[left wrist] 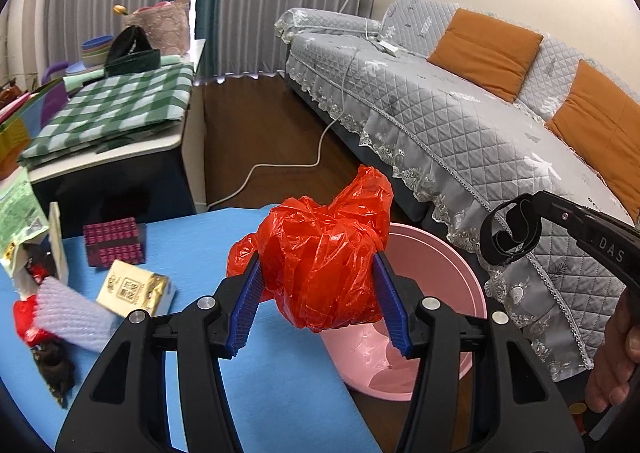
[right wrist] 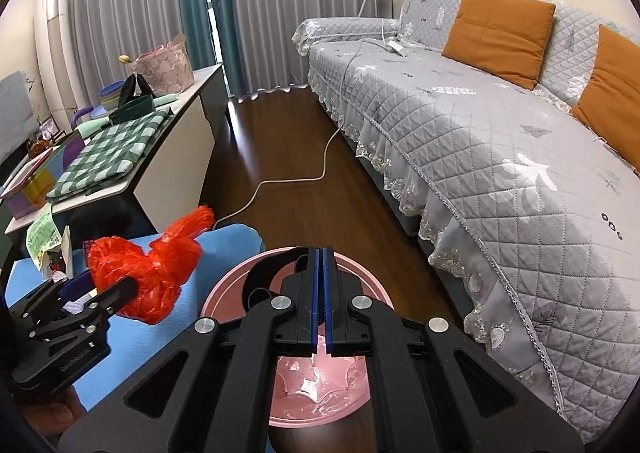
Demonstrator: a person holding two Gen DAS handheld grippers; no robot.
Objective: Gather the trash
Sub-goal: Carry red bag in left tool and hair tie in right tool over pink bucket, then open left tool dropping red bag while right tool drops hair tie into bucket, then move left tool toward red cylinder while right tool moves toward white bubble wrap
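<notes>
My left gripper [left wrist: 318, 285] is shut on a crumpled red plastic bag [left wrist: 324, 257] and holds it above the right edge of the blue table [left wrist: 248, 373], beside the pink bin [left wrist: 444, 273]. The bag also shows in the right wrist view [right wrist: 148, 273], at the left. My right gripper [right wrist: 320, 301] is shut and empty, hovering over the pink bin [right wrist: 224, 293], which stands on the floor. More trash lies on the table at the left: a gold box [left wrist: 136, 287], a lilac foam piece [left wrist: 70, 317], a dark pink box [left wrist: 114, 241] and red wrapping [left wrist: 24, 319].
A grey quilted sofa [left wrist: 460, 125] with orange cushions [left wrist: 484, 51] runs along the right. A side table with a green checked cloth [left wrist: 112, 113] stands at the left. A white cable [left wrist: 280, 169] crosses the dark wood floor.
</notes>
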